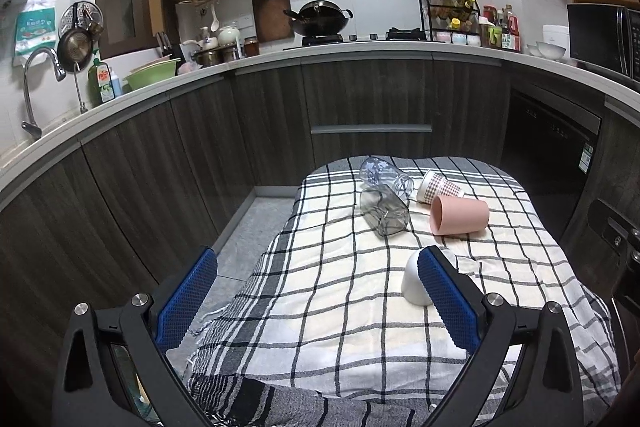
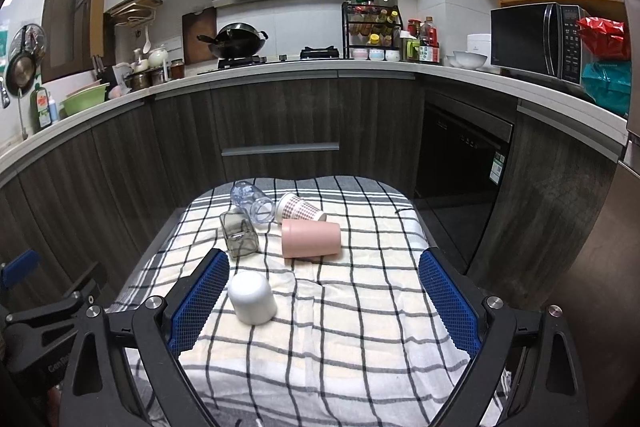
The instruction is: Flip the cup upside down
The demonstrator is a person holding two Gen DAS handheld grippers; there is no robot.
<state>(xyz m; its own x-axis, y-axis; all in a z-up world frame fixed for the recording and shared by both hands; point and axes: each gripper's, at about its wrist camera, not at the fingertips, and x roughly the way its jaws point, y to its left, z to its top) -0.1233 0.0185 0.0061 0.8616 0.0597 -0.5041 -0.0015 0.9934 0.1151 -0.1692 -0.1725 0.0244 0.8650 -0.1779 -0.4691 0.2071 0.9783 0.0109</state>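
A white cup [image 2: 253, 297] stands upside down on the checked cloth [image 2: 340, 327], just right of my right gripper's left finger. It also shows in the left wrist view [image 1: 416, 283], partly behind the right finger. Further back lie a pink cup [image 2: 311, 238], a checked paper cup [image 2: 300, 207], a grey square glass [image 2: 239, 233] and a clear glass [image 2: 253, 202], all on their sides. The same items show in the left wrist view: pink cup [image 1: 459, 215], grey glass [image 1: 384, 210]. My left gripper [image 1: 320, 267] and right gripper [image 2: 325, 269] are open and empty above the near cloth.
The cloth covers a small table [image 1: 280, 399] in a kitchen. Dark cabinets [image 2: 280, 119] and a white counter [image 1: 360, 49] curve around behind it. A dishwasher [image 2: 460, 171] stands at the right. Floor [image 1: 240, 239] shows left of the table.
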